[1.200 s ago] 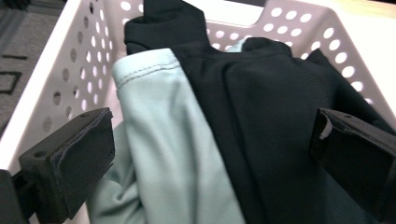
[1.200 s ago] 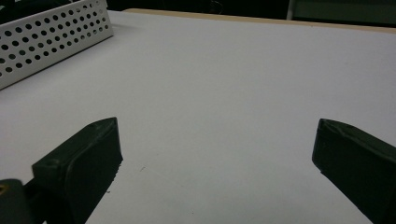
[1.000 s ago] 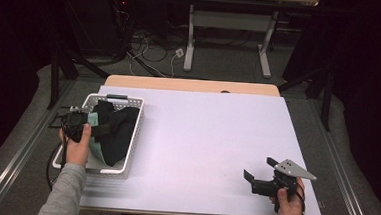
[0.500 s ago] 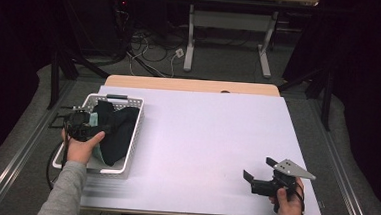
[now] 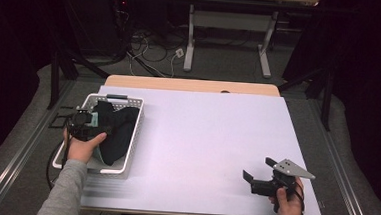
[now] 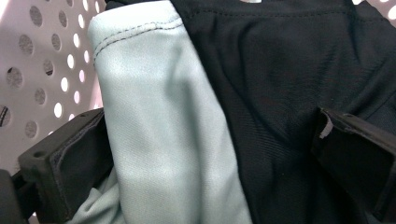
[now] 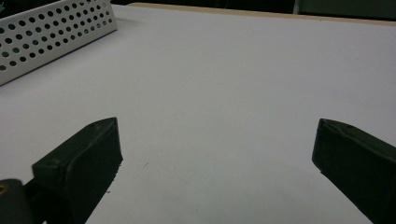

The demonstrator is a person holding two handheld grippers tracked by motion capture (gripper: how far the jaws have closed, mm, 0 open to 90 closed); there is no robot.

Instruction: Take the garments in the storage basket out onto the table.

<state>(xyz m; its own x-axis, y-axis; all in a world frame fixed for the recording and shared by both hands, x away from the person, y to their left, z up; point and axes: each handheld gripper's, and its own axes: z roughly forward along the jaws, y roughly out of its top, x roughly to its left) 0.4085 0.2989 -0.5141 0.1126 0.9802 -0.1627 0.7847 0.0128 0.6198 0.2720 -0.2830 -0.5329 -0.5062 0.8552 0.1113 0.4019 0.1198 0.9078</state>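
The left gripper is pushed down into the white basket at the left of the table, and its jaws are spread wide around the black cloth and the pale green cloth, probably so both can be pinched and lifted out together. The right gripper is held open and empty over the bare table, well apart from the basket, perhaps to be ready for the clothes.

grey sleeve, black claws, grey plate

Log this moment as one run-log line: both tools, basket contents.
left tool: open, jaws astride pale green cloth and black cloth | white basket: holds both | right tool: open, over bare table
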